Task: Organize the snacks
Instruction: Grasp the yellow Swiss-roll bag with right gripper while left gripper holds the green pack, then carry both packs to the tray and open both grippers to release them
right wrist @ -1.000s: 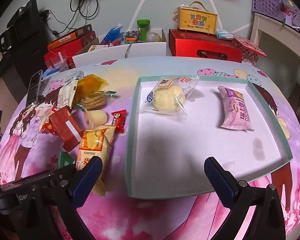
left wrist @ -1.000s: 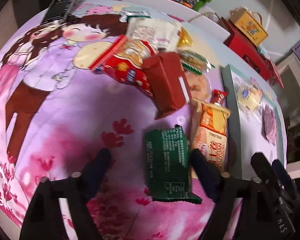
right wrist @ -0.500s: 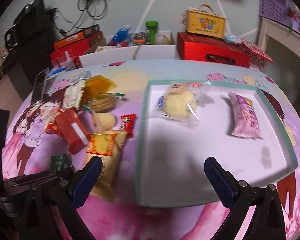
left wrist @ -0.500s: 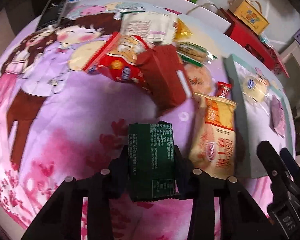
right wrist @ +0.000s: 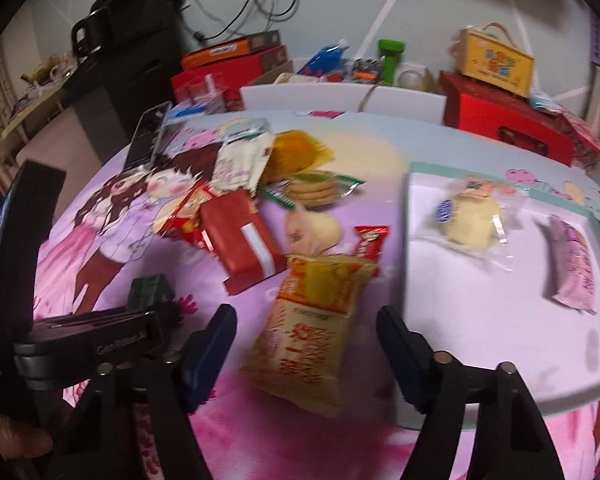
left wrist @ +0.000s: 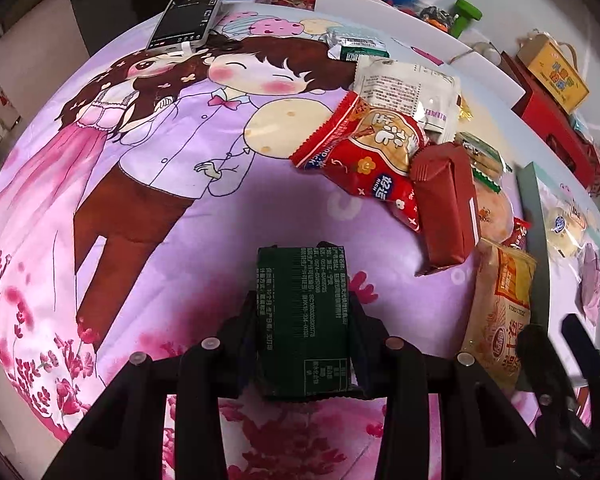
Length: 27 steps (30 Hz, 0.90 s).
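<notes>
The left gripper point(left wrist: 304, 344) is clenched on the green packet point(left wrist: 303, 320), raised at the near side of the cloth; the right gripper point(right wrist: 306, 344) hangs released over the yellow bag point(right wrist: 316, 320). Next, presumably, carry the packet right into the tray point(right wrist: 480, 320).

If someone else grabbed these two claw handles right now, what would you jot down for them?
Left claw: shut on the dark green packet.
Right claw: open, empty, hovering over the yellow snack bag beside the tray.
Done: a clear-wrapped yellow bun and a purple packet lie in the tray.
Left: the green packet, the yellow bag, and the pile of snacks on the cloth.
</notes>
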Each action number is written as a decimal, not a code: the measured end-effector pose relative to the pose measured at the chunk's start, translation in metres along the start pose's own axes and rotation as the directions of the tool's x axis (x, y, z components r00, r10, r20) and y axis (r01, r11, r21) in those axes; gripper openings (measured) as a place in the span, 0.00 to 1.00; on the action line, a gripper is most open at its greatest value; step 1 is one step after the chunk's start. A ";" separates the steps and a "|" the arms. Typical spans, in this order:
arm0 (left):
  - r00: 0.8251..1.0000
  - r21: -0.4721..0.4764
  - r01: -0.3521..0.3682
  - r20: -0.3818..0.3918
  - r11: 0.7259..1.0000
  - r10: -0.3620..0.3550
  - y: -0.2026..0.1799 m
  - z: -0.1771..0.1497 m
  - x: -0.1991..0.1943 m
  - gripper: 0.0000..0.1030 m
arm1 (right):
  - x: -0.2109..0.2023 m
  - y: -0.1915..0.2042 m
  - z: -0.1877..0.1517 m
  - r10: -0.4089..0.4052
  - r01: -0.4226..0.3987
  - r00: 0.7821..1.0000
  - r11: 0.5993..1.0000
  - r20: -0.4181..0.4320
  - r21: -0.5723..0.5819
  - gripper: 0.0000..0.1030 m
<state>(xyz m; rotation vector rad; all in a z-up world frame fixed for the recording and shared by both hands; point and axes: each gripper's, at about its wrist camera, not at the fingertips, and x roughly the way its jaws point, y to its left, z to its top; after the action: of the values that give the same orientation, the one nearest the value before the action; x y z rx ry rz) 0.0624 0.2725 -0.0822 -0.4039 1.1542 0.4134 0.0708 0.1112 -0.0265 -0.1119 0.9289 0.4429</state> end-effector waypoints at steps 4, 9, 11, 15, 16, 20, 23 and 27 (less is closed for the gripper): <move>1.000 0.005 -0.004 0.001 1.000 0.004 0.004 -0.001 0.000 0.41 | 0.014 0.002 -0.002 -0.007 0.007 0.999 1.000 -0.046 -0.002 0.64; 1.000 0.011 -0.007 0.000 1.000 0.007 0.003 -0.001 0.001 0.41 | 0.030 -0.003 -0.005 -0.013 0.014 0.996 1.000 -0.092 0.009 0.55; 1.000 0.017 -0.012 0.000 1.000 0.012 -0.005 -0.004 0.004 0.41 | 0.034 -0.004 -0.007 0.004 -0.001 0.995 1.000 -0.104 0.021 0.48; 1.000 0.024 -0.018 0.000 1.000 0.018 -0.011 -0.003 0.007 0.41 | 0.031 -0.001 -0.007 0.003 -0.002 0.996 1.000 -0.094 0.012 0.42; 1.000 0.023 -0.018 0.003 1.000 0.018 -0.011 -0.002 0.006 0.41 | 0.030 -0.001 -0.006 0.004 -0.002 0.996 1.000 -0.093 0.014 0.42; 1.000 0.024 -0.013 0.012 1.000 0.013 -0.012 -0.001 0.001 0.40 | 0.024 -0.002 -0.004 0.004 -0.003 0.997 1.000 -0.081 0.023 0.40; 0.999 0.024 -0.008 0.034 1.000 0.007 -0.013 0.000 -0.007 0.40 | 0.015 -0.001 -0.002 0.003 -0.002 0.999 1.000 -0.055 0.021 0.38; 0.997 0.019 0.002 0.072 1.000 -0.004 -0.014 0.003 -0.018 0.40 | 0.006 -0.005 0.000 0.007 -0.007 1.000 1.000 -0.025 0.030 0.37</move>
<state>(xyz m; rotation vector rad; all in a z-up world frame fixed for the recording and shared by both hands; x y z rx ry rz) 0.0657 0.2602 -0.0634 -0.3711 1.0871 0.4108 0.0760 0.1091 -0.0311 -0.0869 0.9610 0.4346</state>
